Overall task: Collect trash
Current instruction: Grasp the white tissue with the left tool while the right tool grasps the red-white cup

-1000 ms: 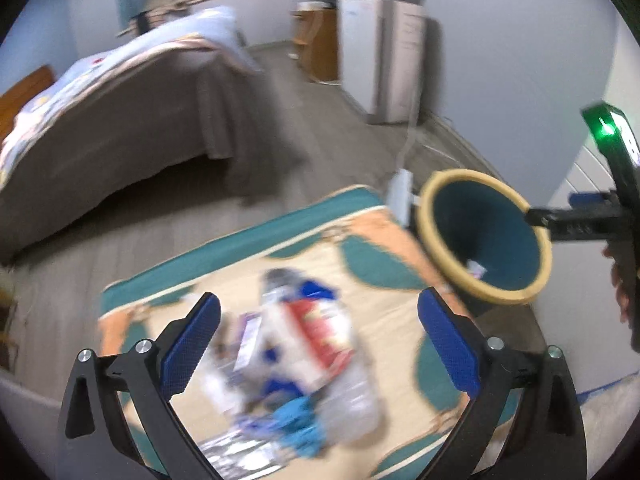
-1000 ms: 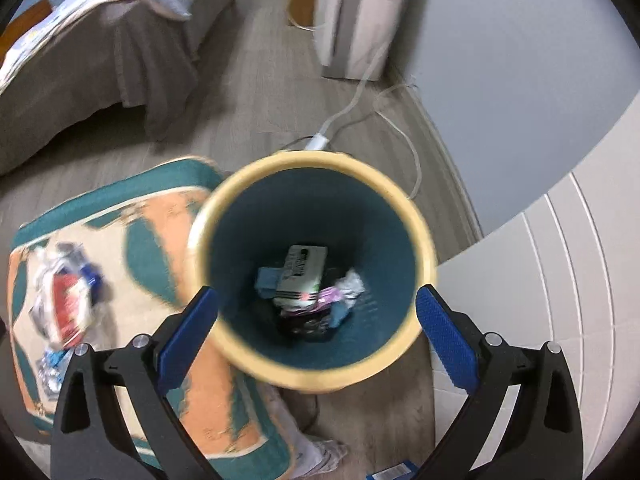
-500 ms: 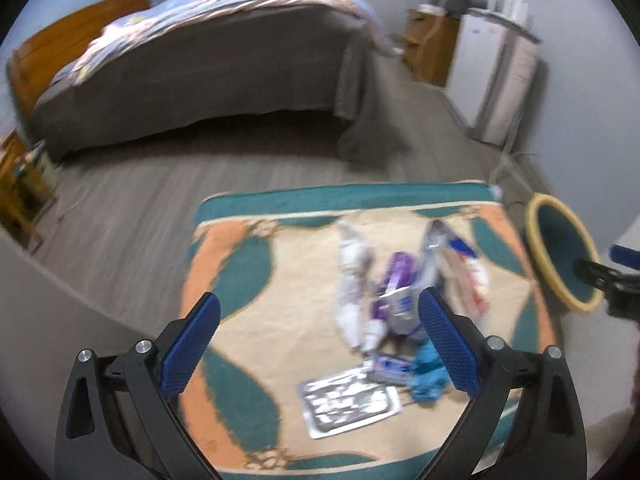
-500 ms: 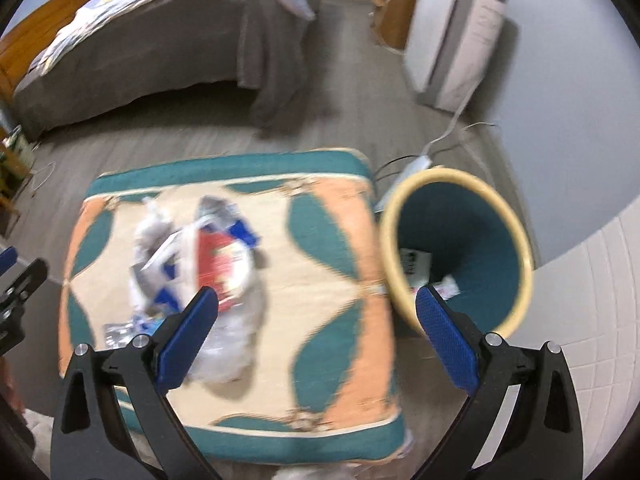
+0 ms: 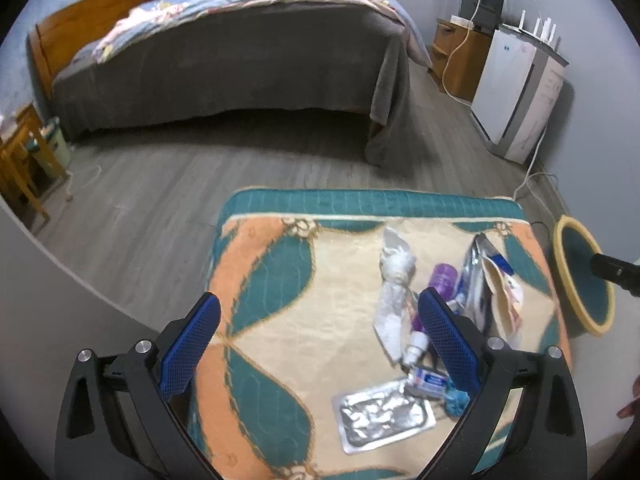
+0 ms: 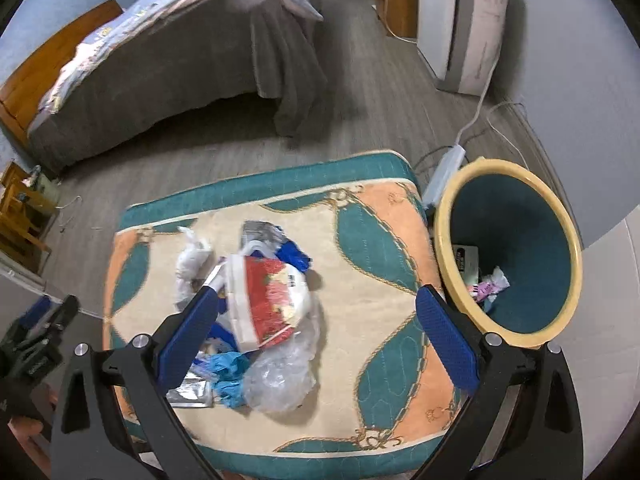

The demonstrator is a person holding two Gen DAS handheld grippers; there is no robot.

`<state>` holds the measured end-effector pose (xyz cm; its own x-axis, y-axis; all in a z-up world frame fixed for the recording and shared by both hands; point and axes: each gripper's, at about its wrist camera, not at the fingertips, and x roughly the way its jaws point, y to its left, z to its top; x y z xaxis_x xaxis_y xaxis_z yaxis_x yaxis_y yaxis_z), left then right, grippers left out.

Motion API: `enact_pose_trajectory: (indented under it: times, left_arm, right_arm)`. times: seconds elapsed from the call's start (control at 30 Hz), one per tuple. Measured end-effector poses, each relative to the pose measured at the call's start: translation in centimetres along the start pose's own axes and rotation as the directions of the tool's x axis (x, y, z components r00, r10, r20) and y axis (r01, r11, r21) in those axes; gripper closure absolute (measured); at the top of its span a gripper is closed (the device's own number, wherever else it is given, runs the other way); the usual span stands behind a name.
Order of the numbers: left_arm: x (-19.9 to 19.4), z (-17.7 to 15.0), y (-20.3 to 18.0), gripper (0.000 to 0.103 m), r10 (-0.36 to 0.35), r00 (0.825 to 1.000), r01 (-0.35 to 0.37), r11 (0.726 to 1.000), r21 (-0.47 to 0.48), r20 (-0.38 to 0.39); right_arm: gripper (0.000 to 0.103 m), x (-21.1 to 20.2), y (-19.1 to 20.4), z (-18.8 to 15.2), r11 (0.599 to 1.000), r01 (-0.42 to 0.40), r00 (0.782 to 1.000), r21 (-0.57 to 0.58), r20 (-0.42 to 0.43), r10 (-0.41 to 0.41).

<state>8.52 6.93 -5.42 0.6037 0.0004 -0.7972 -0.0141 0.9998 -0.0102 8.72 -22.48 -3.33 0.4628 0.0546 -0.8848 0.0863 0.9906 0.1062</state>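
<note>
A pile of trash lies on a patterned cushion (image 5: 280,280) (image 6: 380,240): a red and white paper cup (image 6: 268,300), crumpled clear plastic (image 6: 280,380), white tissue (image 5: 394,272) (image 6: 190,260), a purple tube (image 5: 442,276), a silver blister pack (image 5: 384,416), blue bits (image 6: 230,372). A yellow-rimmed teal bin (image 6: 568,240) (image 5: 580,320) holding some trash stands right of the cushion. My left gripper (image 5: 320,344) is open and empty above the cushion, left of the pile. My right gripper (image 6: 316,336) is open and empty above the pile.
A bed with a grey cover (image 5: 240,60) stands across the wood floor. A white appliance (image 5: 516,92) and a wooden cabinet (image 5: 460,60) line the right wall, with cables and a power strip (image 6: 444,176) behind the bin. A wooden stool (image 5: 20,168) stands at left.
Both grippers have swung left and pulled back, away from the bin. The right gripper went from over the bin to over the trash pile. Both stayed open and empty.
</note>
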Motion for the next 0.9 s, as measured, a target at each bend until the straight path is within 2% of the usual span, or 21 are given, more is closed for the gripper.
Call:
enact_pose_trajectory:
  times: [0.13, 0.27, 0.37, 0.5, 0.67, 0.77, 0.87, 0.9]
  left_arm:
    - [1.3, 0.5, -0.1, 0.005, -0.007, 1.000, 0.007, 1.000, 0.017, -0.030]
    - [1.5, 0.8, -1.0, 0.005, 0.009, 1.000, -0.011, 0.996, 0.090, 0.022]
    - [1.8, 1.1, -1.5, 0.005, -0.019, 1.000, 0.018, 0.992, 0.122, 0.007]
    - [2.2, 1.6, -1.6, 0.005, -0.009, 1.000, 0.009, 0.991, 0.134, 0.000]
    - [2.8, 2.0, -1.5, 0.005, -0.025, 1.000, 0.025, 0.991, 0.134, -0.008]
    - [3.7, 1.9, -1.5, 0.005, -0.039, 0.999, 0.042, 0.990, 0.133, -0.024]
    - [5.1, 1.7, -1.8, 0.005, -0.043, 0.997, 0.052, 0.988, 0.146, -0.064]
    - [5.6, 1.5, -1.9, 0.005, -0.038, 0.996, 0.049, 0.987, 0.150, -0.075]
  right_arm:
    - [0.006, 1.3, 1.0, 0.0, 0.997, 0.006, 1.000, -0.074, -0.013, -0.007]
    - [0.006, 2.8, 3.1, -0.2, 0.987, 0.034, 0.998, -0.156, -0.050, -0.042]
    - [0.006, 4.2, 3.9, -0.2, 0.989, -0.017, 0.996, -0.148, -0.091, 0.003]
    - [0.006, 5.5, 5.0, -0.5, 0.984, -0.031, 0.992, -0.175, -0.124, 0.010]
    - [0.006, 6.9, 5.2, -0.7, 0.988, -0.017, 0.989, -0.155, -0.147, -0.006]
    - [0.006, 7.6, 5.8, -1.1, 0.982, -0.021, 0.986, -0.188, -0.164, -0.011]
    - [0.016, 8.3, 6.3, -1.5, 0.976, -0.026, 0.981, -0.218, -0.192, -0.017]
    - [0.023, 8.6, 6.4, -1.7, 0.975, -0.041, 0.978, -0.218, -0.208, -0.005]
